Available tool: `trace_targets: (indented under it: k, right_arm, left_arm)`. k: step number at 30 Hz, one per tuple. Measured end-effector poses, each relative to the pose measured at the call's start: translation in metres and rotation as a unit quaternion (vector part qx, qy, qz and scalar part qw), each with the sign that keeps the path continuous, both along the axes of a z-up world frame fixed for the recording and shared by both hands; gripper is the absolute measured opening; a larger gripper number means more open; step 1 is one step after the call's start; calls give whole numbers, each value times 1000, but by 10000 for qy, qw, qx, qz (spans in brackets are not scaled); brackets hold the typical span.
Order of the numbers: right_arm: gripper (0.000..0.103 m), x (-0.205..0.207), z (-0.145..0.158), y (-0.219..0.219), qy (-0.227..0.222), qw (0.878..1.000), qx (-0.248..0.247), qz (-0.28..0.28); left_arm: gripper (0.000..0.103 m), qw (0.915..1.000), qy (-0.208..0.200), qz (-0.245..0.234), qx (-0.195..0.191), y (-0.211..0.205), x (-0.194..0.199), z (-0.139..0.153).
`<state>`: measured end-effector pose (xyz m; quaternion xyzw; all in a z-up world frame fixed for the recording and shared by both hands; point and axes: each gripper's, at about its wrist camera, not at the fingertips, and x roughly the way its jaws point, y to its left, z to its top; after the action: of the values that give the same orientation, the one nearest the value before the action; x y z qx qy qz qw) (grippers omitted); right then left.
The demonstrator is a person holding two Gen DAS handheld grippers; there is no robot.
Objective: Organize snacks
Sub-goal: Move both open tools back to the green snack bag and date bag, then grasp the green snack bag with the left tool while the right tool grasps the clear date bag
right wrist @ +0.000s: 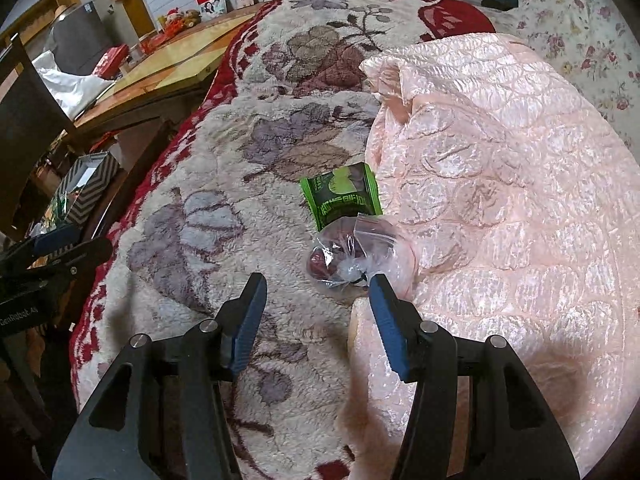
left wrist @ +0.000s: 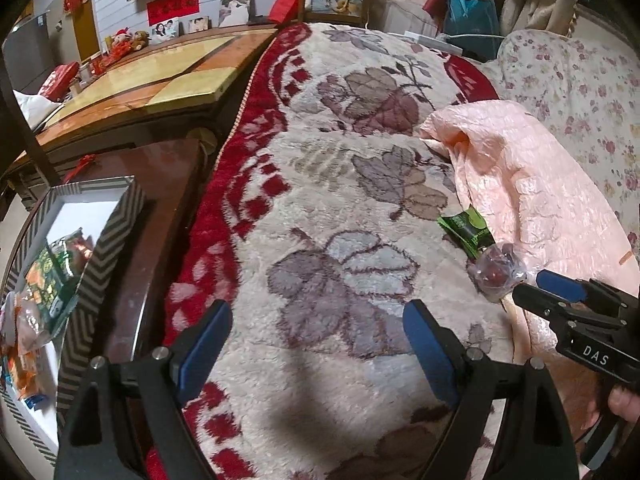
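Right hand-held gripper point(right wrist: 318, 284) gapes empty before clear bag point(right wrist: 352, 254), contents blurred; left point(left wrist: 318, 312) likewise open

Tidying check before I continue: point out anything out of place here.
Two snacks lie loose on the floral blanket against the pink quilt: a green packet and a clear bag of red pieces. The rest sit in the striped box. Both grippers are open.

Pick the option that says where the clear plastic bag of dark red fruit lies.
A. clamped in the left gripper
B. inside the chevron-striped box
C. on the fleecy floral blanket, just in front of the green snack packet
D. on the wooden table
C: the clear plastic bag of dark red fruit lies on the fleecy floral blanket, its top overlapping the green snack packet, ahead of the open right gripper.
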<state>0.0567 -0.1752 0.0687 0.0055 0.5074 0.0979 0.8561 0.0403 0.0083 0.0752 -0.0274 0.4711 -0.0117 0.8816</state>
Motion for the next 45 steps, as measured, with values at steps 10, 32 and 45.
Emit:
trace_targets:
  k: [10,32,45]
  right_arm:
    - [53,-2,3,-6,-8,10000,76,-16]
    - [55,-10,-2,-23,82,9991,404,-43]
    - [58,-12,-12,-20,285,9962,811,-125]
  left_arm:
    - [89,9979,157,-514,-356,-29,35,-6]
    - [89,9564,690,-2824,-268,-138,129,-52]
    - [56,9566,597,-2833,-344,-146,129,-56]
